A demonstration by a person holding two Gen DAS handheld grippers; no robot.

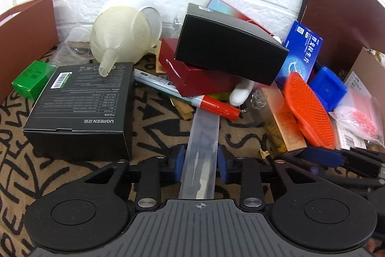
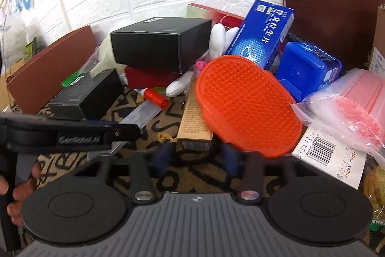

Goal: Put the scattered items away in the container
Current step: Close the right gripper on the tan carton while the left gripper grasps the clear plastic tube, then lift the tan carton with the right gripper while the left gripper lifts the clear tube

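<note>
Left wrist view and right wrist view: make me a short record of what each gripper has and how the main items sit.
left gripper: jaws shut on clear plastic sleeve with a metal tool inside
right gripper: jaws either side of the tan carton end; contact unclear
stack: plain black box tilted on red box
funnel: spout resting on UGREEN box
red-capped marker: lying across the sleeve's far end
orange brush: leaning over the tan carton
surface: patterned cloth
</note>
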